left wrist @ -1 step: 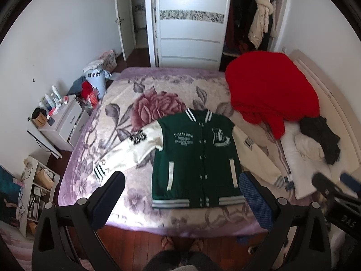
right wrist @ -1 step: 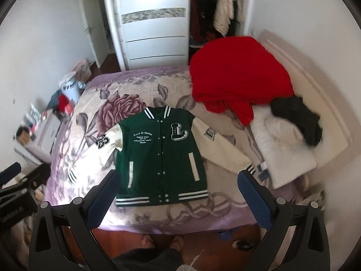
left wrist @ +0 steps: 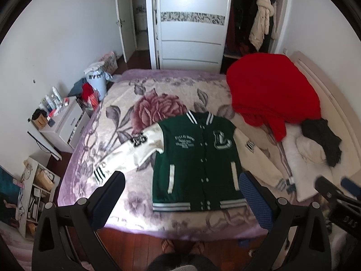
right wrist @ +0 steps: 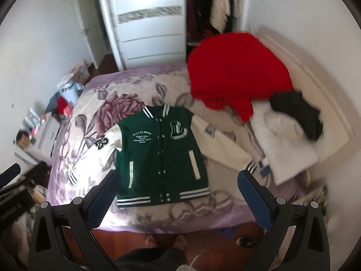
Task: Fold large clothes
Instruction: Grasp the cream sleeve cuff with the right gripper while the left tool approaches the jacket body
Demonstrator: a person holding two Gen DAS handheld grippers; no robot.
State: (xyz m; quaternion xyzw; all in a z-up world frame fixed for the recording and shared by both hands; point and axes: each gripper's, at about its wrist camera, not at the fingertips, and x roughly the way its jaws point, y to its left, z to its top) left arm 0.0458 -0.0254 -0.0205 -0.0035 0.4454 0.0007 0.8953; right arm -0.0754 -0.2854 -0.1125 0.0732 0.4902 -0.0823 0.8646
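Observation:
A green varsity jacket (left wrist: 198, 158) with cream sleeves lies flat and face up on the bed, sleeves spread out to both sides; it also shows in the right wrist view (right wrist: 161, 155). My left gripper (left wrist: 181, 199) is open and empty, held high above the bed's near edge, over the jacket's hem. My right gripper (right wrist: 178, 197) is open and empty, also high above the near edge. The right gripper's body shows at the right edge of the left wrist view (left wrist: 338, 194).
A floral blanket covers the bed (left wrist: 126, 122). A red blanket (left wrist: 270, 92) is heaped at the far right, with a black garment (left wrist: 322, 137) and white pillows (left wrist: 302, 164) beside it. A white nightstand (left wrist: 65, 122) stands left. A wardrobe (left wrist: 191, 22) stands behind.
The right wrist view has tilted and shifted, and is blurred; the jacket now sits a little left and rotated in it. The left wrist view is unchanged.

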